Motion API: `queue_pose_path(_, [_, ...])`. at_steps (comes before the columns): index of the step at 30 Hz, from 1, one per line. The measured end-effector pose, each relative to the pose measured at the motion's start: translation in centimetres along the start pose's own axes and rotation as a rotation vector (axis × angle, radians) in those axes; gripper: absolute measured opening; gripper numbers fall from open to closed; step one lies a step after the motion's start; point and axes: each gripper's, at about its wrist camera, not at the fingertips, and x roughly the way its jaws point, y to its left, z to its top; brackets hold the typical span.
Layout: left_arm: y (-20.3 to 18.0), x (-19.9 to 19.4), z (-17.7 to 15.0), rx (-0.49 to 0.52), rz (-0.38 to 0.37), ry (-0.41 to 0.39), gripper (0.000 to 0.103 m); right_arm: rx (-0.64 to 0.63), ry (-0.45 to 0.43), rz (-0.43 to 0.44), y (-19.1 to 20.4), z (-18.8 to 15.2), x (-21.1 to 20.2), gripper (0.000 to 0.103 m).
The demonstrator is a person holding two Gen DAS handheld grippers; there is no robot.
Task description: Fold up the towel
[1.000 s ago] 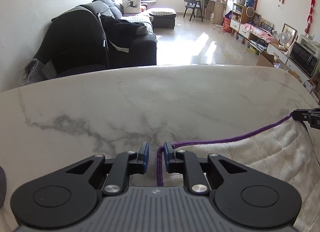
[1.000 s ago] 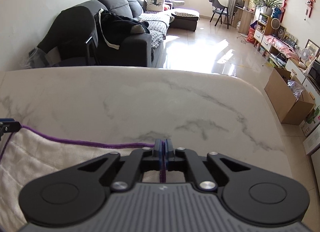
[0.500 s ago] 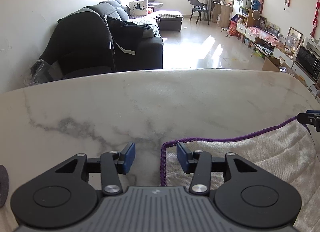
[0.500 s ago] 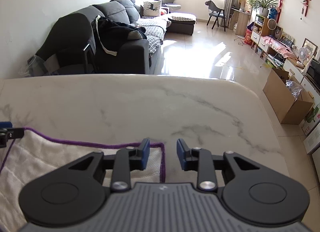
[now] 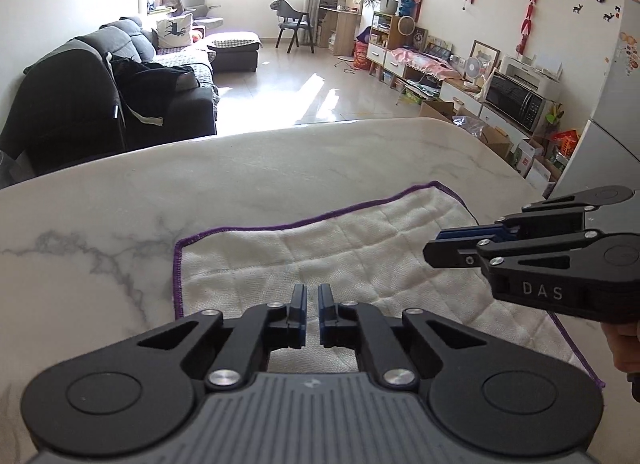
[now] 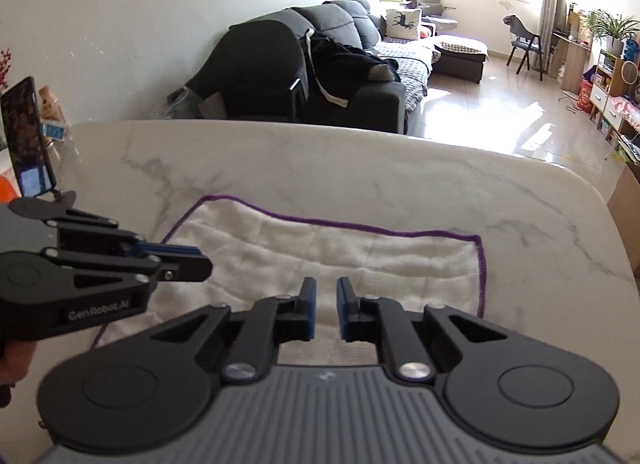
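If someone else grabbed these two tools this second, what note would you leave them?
Left hand-held gripper: empty, jaws slightly apart, above the towel.
Right hand-held gripper: empty, jaws slightly apart, also above it.
Towel: white with purple hem, lying flat on the marble table, far edge and corners squared.
Done: cloth laid down and let go.
Left: whether another fold is needed is unclear; check its near edge first.

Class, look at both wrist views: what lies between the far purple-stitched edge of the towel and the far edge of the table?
Only bare marble table. Beyond the towel, nothing rests on that stretch; both wrist views show it.
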Motion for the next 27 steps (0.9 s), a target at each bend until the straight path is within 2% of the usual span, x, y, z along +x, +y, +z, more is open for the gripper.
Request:
queue_pose_path(4, [-0.4, 0.6, -1.3, -0.007, -0.012, 0.025, 0.005, -0.028, 0.022, 0.016, 1.9, -1.1, 0.3, 0.012])
queue_pose_path(13, [0.2, 0.0, -2.9, -0.017, 0.045, 0.016, 0.005, 0.006, 0.044, -0.024, 0.6, -3.2, 0.2, 0.012])
queue_pose_path(19, [2.0, -1.3, -4.0, -0.077, 0.071, 0.003, 0.005, 0.093, 0.025, -0.070, -3.1, -4.8, -1.5, 0.009])
queue_pose_path(27, [3.8, -2.8, -5.0, -0.118, 0.108, -0.001, 0.005, 0.197, 0.009, -0.140, -7.0, -6.6, -3.6, 0.011])
